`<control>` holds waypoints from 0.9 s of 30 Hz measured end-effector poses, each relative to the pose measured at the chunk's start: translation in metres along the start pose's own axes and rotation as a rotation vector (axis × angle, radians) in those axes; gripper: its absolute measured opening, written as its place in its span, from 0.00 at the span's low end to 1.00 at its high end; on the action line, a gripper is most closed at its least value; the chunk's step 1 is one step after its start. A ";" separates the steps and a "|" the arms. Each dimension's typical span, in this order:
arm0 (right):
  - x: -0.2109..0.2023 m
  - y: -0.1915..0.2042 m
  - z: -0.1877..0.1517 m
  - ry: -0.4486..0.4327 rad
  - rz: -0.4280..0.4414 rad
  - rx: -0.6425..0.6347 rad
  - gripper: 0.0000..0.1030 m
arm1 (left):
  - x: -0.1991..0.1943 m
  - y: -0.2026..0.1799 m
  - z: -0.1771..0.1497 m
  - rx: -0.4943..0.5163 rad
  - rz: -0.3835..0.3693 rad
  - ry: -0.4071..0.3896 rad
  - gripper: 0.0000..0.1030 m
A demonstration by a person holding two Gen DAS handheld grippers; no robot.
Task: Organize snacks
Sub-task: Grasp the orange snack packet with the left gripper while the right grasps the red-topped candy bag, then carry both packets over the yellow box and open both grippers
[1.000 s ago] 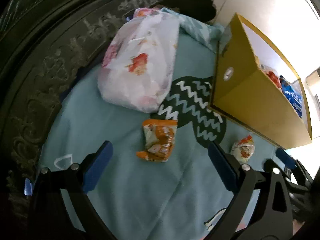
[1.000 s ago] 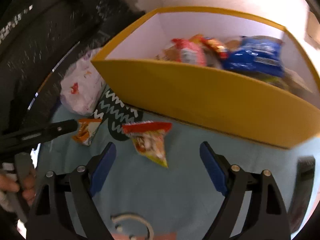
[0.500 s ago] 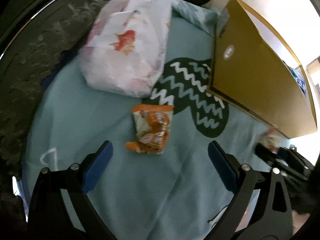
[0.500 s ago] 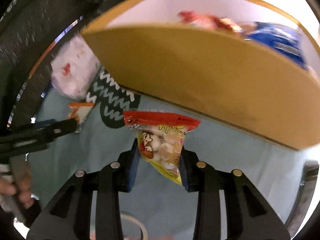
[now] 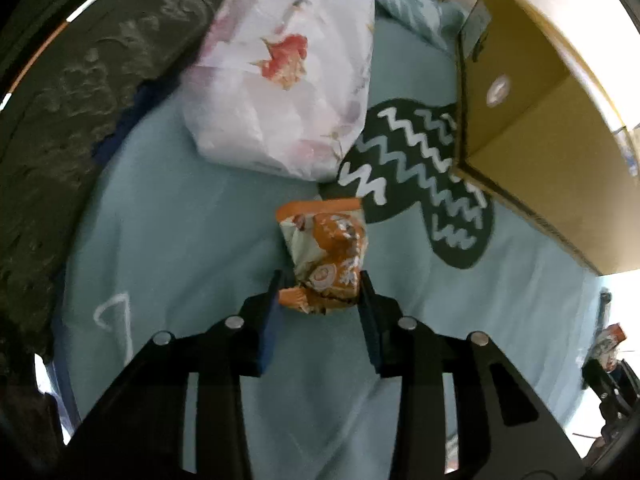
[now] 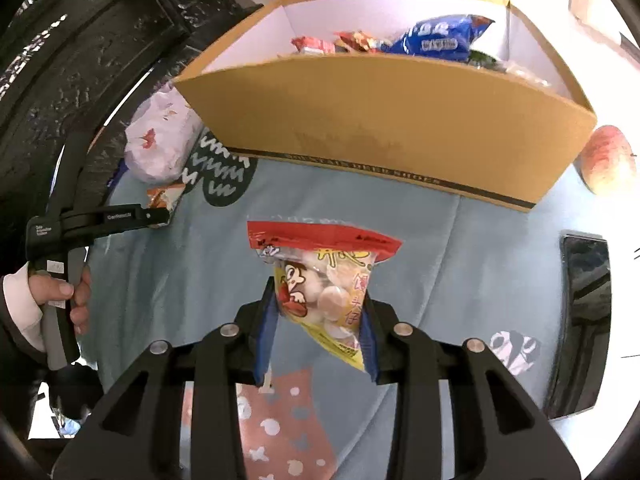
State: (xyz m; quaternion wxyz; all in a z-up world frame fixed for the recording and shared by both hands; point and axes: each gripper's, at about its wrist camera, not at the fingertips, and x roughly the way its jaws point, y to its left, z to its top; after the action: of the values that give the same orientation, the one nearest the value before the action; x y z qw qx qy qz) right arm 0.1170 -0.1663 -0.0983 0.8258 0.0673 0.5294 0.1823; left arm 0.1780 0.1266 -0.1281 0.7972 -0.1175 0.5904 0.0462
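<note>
Both grippers are mid-pickup: the right gripper (image 6: 318,330) grips a red-topped snack bag (image 6: 326,276) lifted clear of the blanket (image 6: 460,248), while the left gripper (image 5: 320,300) is closing its jaws on an orange snack packet (image 5: 326,256) lying on the cloth. Next, I judge, each packet needs carrying over the wall of the yellow cardboard box (image 6: 384,120), already holding snacks, and letting go inside. Beside the box lie a floral plastic bag (image 5: 288,68), an apple (image 6: 608,160) and a dark phone (image 6: 580,320); carved dark furniture (image 5: 60,120) rises behind.
</note>
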 end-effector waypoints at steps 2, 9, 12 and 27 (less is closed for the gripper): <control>-0.008 0.001 -0.002 -0.012 0.007 -0.003 0.35 | -0.014 -0.004 -0.006 0.015 -0.023 -0.016 0.32; -0.034 -0.009 -0.005 -0.055 0.031 0.031 0.35 | -0.060 -0.027 -0.026 0.078 -0.103 -0.068 0.32; -0.046 -0.013 -0.004 -0.080 0.046 0.051 0.35 | -0.079 -0.037 -0.027 0.101 -0.146 -0.091 0.31; -0.105 -0.062 0.123 -0.375 0.042 0.146 0.46 | -0.148 -0.183 0.071 0.347 -0.313 -0.284 0.34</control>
State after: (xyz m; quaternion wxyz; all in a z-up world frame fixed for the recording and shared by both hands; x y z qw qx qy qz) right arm 0.2023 -0.2523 0.0251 0.8988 0.1708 0.3768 0.1449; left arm 0.2384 -0.0237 0.0563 0.8775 -0.0612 0.4467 -0.1633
